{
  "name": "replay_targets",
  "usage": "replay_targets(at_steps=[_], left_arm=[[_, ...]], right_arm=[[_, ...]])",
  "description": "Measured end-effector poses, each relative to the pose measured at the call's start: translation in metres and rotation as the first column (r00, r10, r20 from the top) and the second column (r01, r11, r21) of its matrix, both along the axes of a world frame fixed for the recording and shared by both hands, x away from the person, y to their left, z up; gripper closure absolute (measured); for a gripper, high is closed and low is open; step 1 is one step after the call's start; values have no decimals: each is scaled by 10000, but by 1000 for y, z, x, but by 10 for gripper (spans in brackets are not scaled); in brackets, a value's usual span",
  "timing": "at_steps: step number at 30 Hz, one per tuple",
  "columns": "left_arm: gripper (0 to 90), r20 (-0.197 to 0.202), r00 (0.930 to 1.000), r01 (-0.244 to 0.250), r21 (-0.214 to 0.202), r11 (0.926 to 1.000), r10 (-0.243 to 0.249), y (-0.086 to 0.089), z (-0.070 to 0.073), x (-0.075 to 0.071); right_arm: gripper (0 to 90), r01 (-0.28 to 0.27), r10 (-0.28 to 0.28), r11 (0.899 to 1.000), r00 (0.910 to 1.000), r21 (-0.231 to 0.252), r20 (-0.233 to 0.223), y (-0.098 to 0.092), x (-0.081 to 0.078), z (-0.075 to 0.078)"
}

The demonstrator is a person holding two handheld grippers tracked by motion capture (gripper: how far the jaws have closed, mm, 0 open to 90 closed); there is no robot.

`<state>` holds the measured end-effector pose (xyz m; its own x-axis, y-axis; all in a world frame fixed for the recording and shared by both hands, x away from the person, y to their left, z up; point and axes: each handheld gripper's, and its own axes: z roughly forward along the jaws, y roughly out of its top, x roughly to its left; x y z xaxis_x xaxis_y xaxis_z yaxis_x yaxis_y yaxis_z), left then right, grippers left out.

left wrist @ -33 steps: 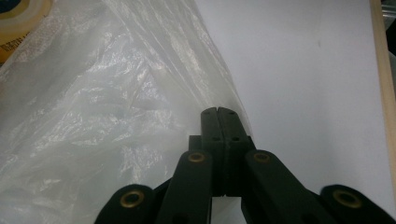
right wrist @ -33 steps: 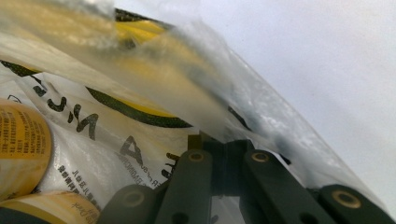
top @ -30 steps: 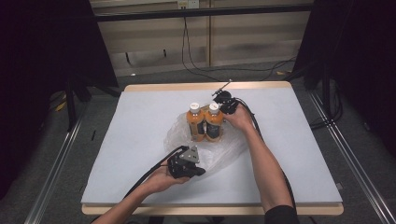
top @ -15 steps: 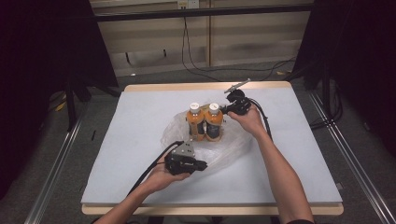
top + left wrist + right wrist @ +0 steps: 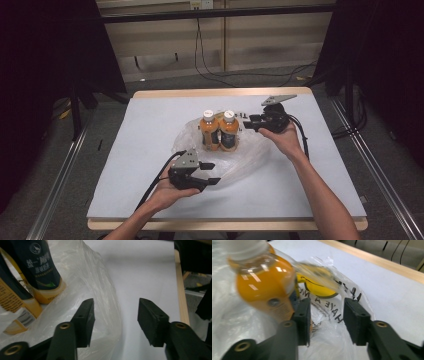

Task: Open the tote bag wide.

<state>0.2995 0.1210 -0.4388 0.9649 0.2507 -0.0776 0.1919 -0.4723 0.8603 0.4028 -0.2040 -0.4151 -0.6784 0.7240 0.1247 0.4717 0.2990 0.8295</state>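
Two orange drink bottles [image 5: 210, 131] [image 5: 229, 130] with white caps stand upright side by side on a crumpled clear plastic bag [image 5: 240, 161] at the table's middle. My left gripper [image 5: 215, 173] is open at the bag's near edge, its left jaw over the plastic [image 5: 100, 282], with the bottle bases [image 5: 42, 267] to its left. My right gripper [image 5: 246, 122] is open just right of the bottles. Between its jaws lies bag film printed with black letters and a yellow mark [image 5: 322, 287]. One bottle [image 5: 264, 282] stands close at its left jaw.
A white sheet covers the table [image 5: 145, 135], with a wooden rim [image 5: 220, 92] at the far side. Black cables [image 5: 150, 187] trail from both grippers. Dark stands and floor cables surround the table.
My right gripper has drawn back from the bottle tops, rightward and toward the near side. The left gripper has stayed at the bag's near edge, shifting only slightly.
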Motion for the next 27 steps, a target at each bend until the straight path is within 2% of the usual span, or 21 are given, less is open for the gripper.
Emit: replay_targets(at_steps=[1, 3, 5, 6, 7, 8, 10, 12, 13, 14, 15, 17, 18, 19, 20, 21, 23, 25, 27], left_arm=[[415, -52, 9999, -160, -115, 9998, 160, 2, 1, 0], [353, 108, 9993, -359, -203, 9991, 361, 8, 4, -2], [319, 271, 9976, -619, -549, 9966, 635, 15, 8, -4], [279, 443, 9957, -791, -565, 9953, 816, 19, 10, -4], [252, 436, 9944, -936, -644, 9935, 965, 23, 12, -5], [245, 423, 9932, -1050, -750, 9916, 1083, 27, 13, -5], [211, 577, 9888, -1332, -698, 9886, 1373, 34, 15, -6], [173, 540, 9825, -1730, -932, 9805, 1785, 44, 15, -5], [166, 404, 9817, -1813, -990, 9784, 1860, 50, 15, -4], [166, 94, 9807, -1932, -1119, 9748, 1954, 55, 15, -2], [158, 35, 9738, -2250, -1267, 9661, 2272, 62, 13, -1], [122, 334, 9603, -2725, -1029, 9566, 2771, 71, 12, 0], [114, 421, 9554, -2876, -949, 9531, 2924, 76, 12, -1], [109, 343, 9527, -2977, -961, 9498, 3021, 81, 11, -1], [102, 337, 9496, -3078, -884, 9473, 3117, 88, 9, -2], [97, 352, 9452, -3208, -844, 9434, 3245, 92, 8, -3], [83, 505, 9337, -3508, -676, 9340, 3544, 104, 4, -6], [71, 338, 9235, -3797, -626, 9230, 3821, 116, 0, -7], [60, 70, 9109, -4111, -698, 9089, 4126, 127, -4, -8]], right_arm=[[454, 72, -73, 10000, 10000, 22, 54, -1, -3, 1], [343, 260, -263, 9996, 9993, 122, 268, -6, -14, 2], [225, 363, -373, 9991, 9982, 230, 478, -10, -22, 3], [146, 484, -495, 9985, 9978, 248, 450, -11, -28, 4], [110, 549, -558, 9982, 9976, 242, 418, -13, -32, 5], [108, 589, -602, 9978, 9973, 311, 426, -14, -36, 6], [84, 574, -591, 9978, 9968, 330, 531, -17, -45, 7], [65, 705, -724, 9969, 9956, 346, 591, -21, -54, 8], [60, 757, -781, 9964, 9945, 371, 702, -23, -59, 8], [60, 838, -867, 9956, 9935, 424, 735, -24, -64, 8], [61, 868, -903, 9950, 9933, 495, 727, -26, -68, 9], [57, 977, -1035, 9923, 9917, 763, 761, -31, -78, 9], [57, 1040, -1113, 9904, 9906, 916, 796, -34, -83, 9], [58, 1092, -1178, 9887, 9896, 1028, 821, -38, -88, 8], [58, 1167, -1250, 9878, 9891, 1028, 781, -40, -93, 6], [58, 1241, -1303, 9888, 9886, 829, 748, -43, -99, 4], [69, 1236, -1287, 9896, 9893, 739, 691, -48, -108, 1], [72, 1298, -1355, 9880, 9886, 841, 659, -54, -118, -2], [75, 1456, -1494, 9879, 9859, 543, 751, -58, -127, -4]])
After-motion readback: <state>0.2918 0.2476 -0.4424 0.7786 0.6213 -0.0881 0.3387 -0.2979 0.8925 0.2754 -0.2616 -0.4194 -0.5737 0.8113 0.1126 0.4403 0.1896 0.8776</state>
